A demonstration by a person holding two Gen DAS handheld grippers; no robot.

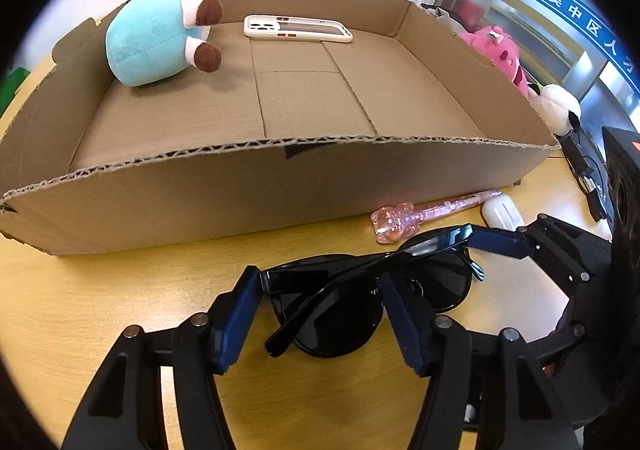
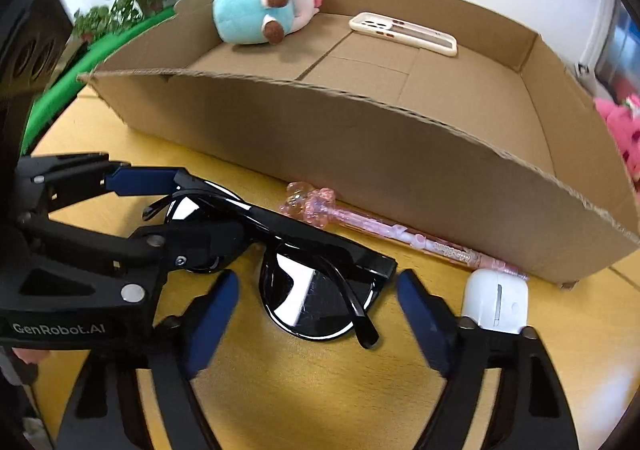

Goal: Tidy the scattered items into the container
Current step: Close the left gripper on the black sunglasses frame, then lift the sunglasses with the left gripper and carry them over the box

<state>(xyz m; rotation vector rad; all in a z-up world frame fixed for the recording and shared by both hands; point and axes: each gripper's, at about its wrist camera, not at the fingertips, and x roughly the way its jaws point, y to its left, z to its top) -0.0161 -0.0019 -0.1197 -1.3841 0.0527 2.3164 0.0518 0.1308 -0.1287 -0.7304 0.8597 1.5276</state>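
Table: a yellow wooden top on which everything is set.
Cardboard box: a shallow open tray seen at 12 o'clock in both wrist views, its torn front wall facing the grippers.
Plush toy: a teal and white figure with brown feet, lying inside the box at its far left corner, toward 11 o'clock.
Phone case: a cream case lying flat on the box floor against the far wall, at 12 o'clock, just beside the plush toy.
Sunglasses: a black pair with folded arms, lying on the table in front of the box, outside it, at the centre of both views.
Left gripper: one lens of the sunglasses is straddled by the blue pads; the left pad is seen right at the frame's corner, but whether the pads press cannot be told.
Right gripper: jaws held apart around the other lens, a clear gap being left on each side, so nothing is grasped.
Pink pen: a clear pink pen with a bear-shaped top, lying on the table along the foot of the box's front wall, at 1 o'clock from the sunglasses.
Earbud case: a white case on the table, just beside the pen's tip and the right gripper's right finger.
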